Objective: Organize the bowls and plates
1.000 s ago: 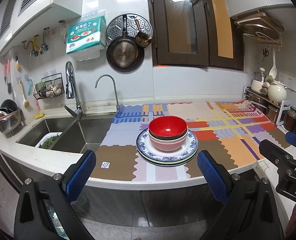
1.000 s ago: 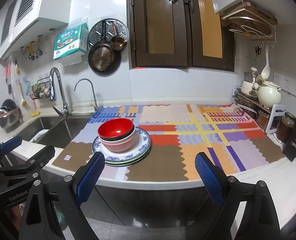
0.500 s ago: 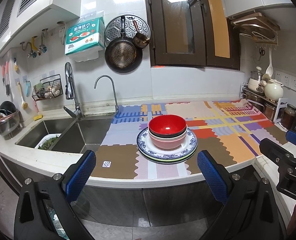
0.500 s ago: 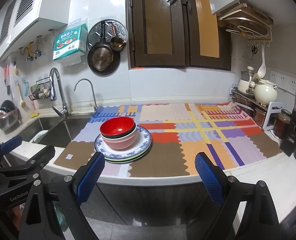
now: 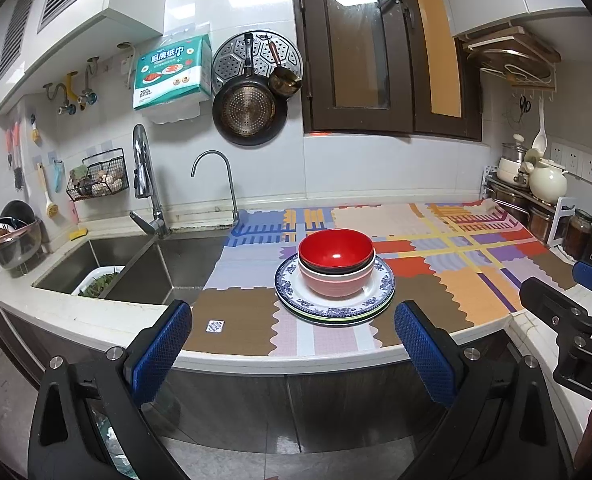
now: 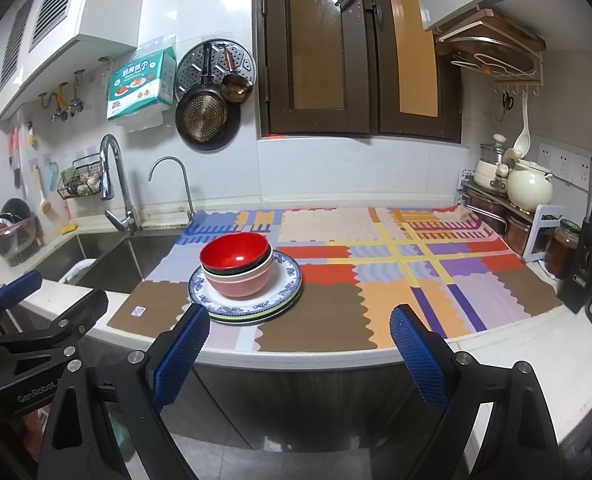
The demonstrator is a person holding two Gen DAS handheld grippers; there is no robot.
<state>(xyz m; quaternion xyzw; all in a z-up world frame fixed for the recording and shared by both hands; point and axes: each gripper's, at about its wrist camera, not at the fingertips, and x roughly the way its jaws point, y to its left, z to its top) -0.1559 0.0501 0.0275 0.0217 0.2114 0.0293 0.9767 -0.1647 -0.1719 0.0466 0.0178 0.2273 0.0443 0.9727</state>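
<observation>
Evidently both grippers, left gripper [image 5: 292, 340] and right gripper [image 6: 300, 340], had backed slightly off the counter, jaws wide and empty; nested bowls [image 5: 336, 266] sat on stacked plates [image 5: 334, 308], perhaps three, seemingly organized.

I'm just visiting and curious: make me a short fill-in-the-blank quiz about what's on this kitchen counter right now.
1. The top bowl of the stack is ____ inside.
2. The bowls sit on a plate whose rim pattern is ____ on white.
3. Both grippers, left and right, have their jaws ____.
4. The sink lies to the ____ of the plates in both views.

Missing words: red; blue; open; left
</observation>
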